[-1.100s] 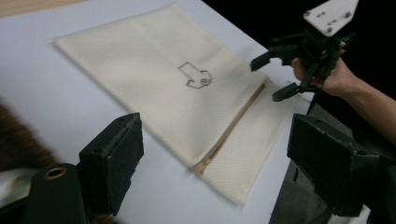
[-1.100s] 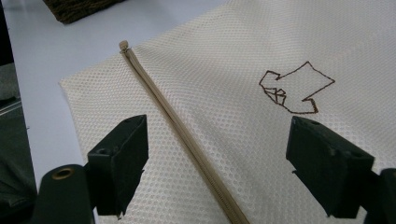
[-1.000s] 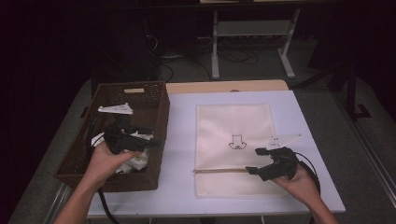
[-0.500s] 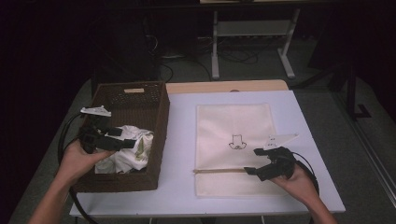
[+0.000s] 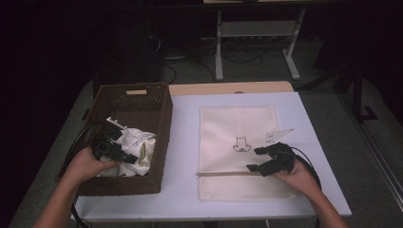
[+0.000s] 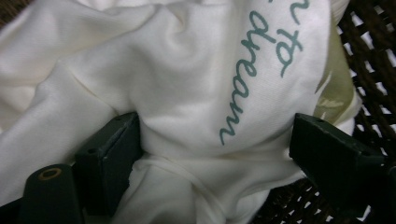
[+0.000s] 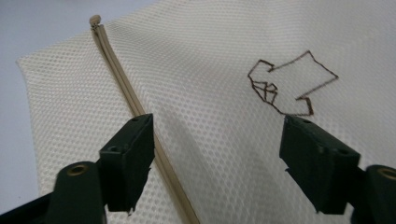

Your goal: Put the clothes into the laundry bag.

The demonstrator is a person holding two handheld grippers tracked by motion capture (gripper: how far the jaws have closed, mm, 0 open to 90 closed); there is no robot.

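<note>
left gripper view puts me right down in the laundry: my left gripper (image 6: 205, 154) has its jaws spread wide with a bulge of the white garment (image 6: 187, 84) sitting between them, teal lettering running up the cloth, the pads not yet biting, so it is released for now. right gripper view next: my right gripper (image 7: 215, 154) hovers over the mesh bag (image 7: 224, 56), jaws apart on either side of the weave, the zipper (image 7: 135, 107) running just past the left jaw; they have just been narrowing a little, with no fold of the bag pinched yet. further out in the high view, the garment lies in the wicker basket (image 5: 142, 95) at my left, the bag flat on the table (image 5: 185, 142) at my right. i reckon this is the pick-up step. next i need to clench the left jaws on that bulge and lift it clear of the basket wall, while the right takes the bag's edge by the zipper.
</note>
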